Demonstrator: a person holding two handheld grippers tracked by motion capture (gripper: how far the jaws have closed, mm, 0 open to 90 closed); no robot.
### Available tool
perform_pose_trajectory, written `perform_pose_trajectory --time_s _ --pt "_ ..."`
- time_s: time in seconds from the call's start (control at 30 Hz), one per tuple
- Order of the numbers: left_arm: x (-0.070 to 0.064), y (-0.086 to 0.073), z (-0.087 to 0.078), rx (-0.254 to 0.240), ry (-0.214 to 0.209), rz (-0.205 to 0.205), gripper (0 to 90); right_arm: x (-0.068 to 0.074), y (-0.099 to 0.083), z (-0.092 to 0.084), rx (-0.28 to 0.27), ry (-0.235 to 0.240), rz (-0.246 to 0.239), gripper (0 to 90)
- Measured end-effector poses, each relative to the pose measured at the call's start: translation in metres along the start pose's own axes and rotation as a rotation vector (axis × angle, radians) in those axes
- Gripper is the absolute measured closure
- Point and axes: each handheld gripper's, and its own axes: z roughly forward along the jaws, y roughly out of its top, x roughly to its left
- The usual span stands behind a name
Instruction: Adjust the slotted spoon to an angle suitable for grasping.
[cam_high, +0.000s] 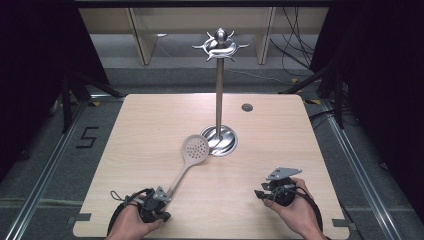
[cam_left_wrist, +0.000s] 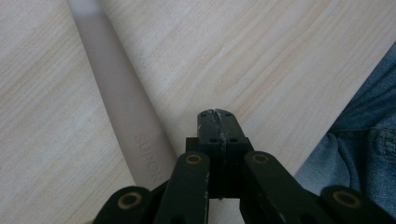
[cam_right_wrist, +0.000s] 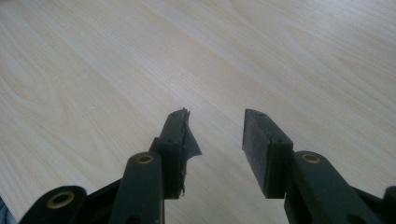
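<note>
Far left on the floor there's a black "5" marking (cam_high: 88, 137) sitting beside the table (cam_high: 150, 130), readable in the high view. Next over, the left gripper (cam_high: 159, 200) is resting near the front-left edge w/ the person's left hand (cam_high: 131, 220) wrapped around it. In the left gripper view its jaws are pressed fully together w/ nothing between them, clenched on air basically. The slotted spoon (cam_high: 192, 155) is lying flat on the tabletop, handle end just beside those jaws and running diagonally up toward the middle, perforated head lying just in front of the stand's base. Handle has raised lettering, looks like "SUPOR" but the last bit is getting cut off by the gripper so can't say 100%. Blue denim is showing past the table edge there too. Center-back, the metal utensil stand (cam_high: 219, 90) is standing upright, hooks at top hanging empty. Right side, the right gripper (cam_high: 272, 190) is sitting in the right hand (cam_high: 297, 210), jaws spread apart, released, holding nothing, bare wood between them.
</note>
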Motion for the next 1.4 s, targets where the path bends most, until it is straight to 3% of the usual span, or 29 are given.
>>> perform_pose_trajectory --time_s 0.1,0.2,0.47,0.6,0.77,0.9,0.97,1.0,1.17,1.27,1.3,1.4 --pt "0.001 -0.001 0.001 0.01 0.0 -0.018 89.4 0.0 0.0 0.0 -0.002 -0.002 -0.002 60.9" --pt "0.003 0.0 0.0 0.016 0.01 -0.003 89.3 0.0 0.0 0.0 -0.002 -0.002 -0.004 60.9" --pt "0.008 -0.002 -0.001 0.015 0.02 -0.037 89.4 0.0 0.0 0.0 -0.003 -0.002 -0.005 60.5" --pt "0.013 -0.003 -0.003 0.043 0.038 -0.036 89.4 0.0 -0.001 0.0 -0.005 -0.002 -0.004 60.5" --pt "0.02 -0.005 -0.006 0.041 0.061 -0.078 89.4 0.0 -0.001 0.0 -0.004 -0.001 -0.005 60.4" --pt "0.033 -0.008 -0.009 0.05 0.072 -0.115 89.4 -0.001 -0.001 0.001 -0.013 0.0 -0.02 60.1" --pt "0.037 -0.008 -0.01 0.066 0.067 -0.113 89.4 0.0 -0.001 0.0 -0.002 0.004 -0.001 60.0" --pt "0.042 -0.009 -0.011 0.052 0.082 -0.15 89.4 0.0 -0.001 0.0 -0.003 0.004 -0.001 60.0" --pt "0.055 -0.011 -0.014 0.053 0.099 -0.182 89.4 0.0 -0.001 0.001 -0.003 0.001 0.006 59.9" --pt "0.065 -0.011 -0.015 0.039 0.117 -0.213 89.4 0.0 -0.001 0.001 -0.003 0.002 0.007 59.9" --pt "0.071 -0.01 -0.014 0.012 0.132 -0.239 89.4 0.0 -0.001 0.001 -0.003 0.002 0.007 59.8" --pt "0.082 -0.006 -0.017 0.039 0.135 -0.246 89.4 -0.002 -0.001 0.001 -0.017 -0.003 -0.009 59.7"
